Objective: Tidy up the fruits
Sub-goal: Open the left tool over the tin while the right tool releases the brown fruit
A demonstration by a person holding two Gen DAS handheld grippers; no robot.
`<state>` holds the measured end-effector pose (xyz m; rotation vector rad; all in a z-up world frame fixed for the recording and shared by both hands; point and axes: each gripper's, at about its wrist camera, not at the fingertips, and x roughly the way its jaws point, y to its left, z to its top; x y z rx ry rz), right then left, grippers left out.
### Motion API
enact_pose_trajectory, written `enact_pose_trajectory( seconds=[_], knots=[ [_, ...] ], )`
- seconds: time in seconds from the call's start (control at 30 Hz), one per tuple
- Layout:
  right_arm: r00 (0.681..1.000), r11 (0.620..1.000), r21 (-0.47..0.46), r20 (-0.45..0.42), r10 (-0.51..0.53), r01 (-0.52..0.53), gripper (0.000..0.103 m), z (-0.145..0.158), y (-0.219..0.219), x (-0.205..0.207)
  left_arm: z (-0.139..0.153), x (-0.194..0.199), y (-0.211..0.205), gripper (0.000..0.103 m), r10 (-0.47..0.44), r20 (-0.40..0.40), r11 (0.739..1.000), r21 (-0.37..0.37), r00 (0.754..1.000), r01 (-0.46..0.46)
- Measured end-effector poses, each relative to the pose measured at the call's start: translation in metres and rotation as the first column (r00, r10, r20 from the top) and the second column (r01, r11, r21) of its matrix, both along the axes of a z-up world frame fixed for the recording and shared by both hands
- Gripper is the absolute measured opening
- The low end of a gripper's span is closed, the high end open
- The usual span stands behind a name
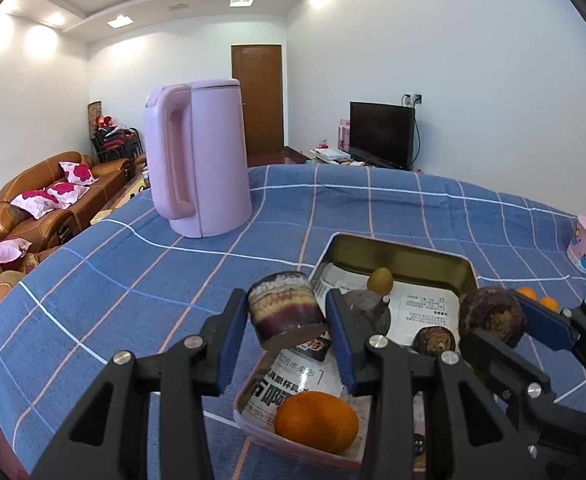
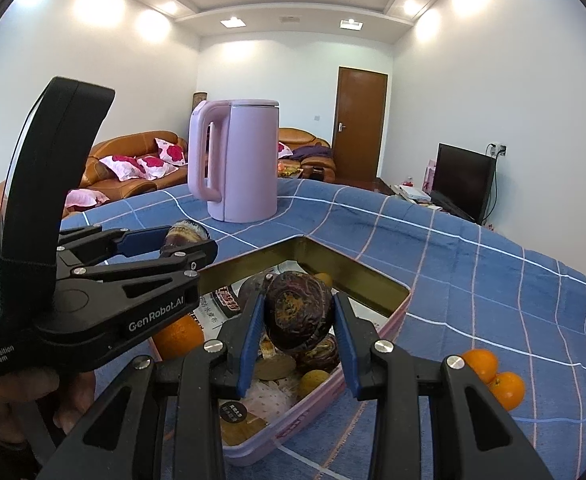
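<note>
Taro chunk (image 1: pixel 287 308) — two tangerines (image 2: pixel 493 376) beside tin (image 2: pixel 397 312)

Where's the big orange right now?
The big orange lies inside the pink tin tray, at its near-left corner in the left wrist view, just below the left gripper and the cut fruit it holds.

Room bright and even — recessed ceiling lights (image 2: pixel 233 22) blown out, glare halos on the white walls (image 1: pixel 453 60). Shadows soft under the gripper arms. Strong fisheye bending, black vignette at corners — sharp overall, nearest parts slightly soft.
</note>
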<state>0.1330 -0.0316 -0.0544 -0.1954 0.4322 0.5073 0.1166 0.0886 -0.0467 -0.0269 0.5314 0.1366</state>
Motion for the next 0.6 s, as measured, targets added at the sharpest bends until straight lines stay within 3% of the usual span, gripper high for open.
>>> enact_pose_trajectory(
  seconds=[0.6],
  knots=[
    [0.994, 0.999, -0.019, -0.105, 0.034, -0.036, 0.037, -0.009, 0.004, 0.010, -0.011, 0.009, -0.008, 0.042, -0.045, -0.080, 0.998, 0.039, 0.996, 0.048]
  ],
)
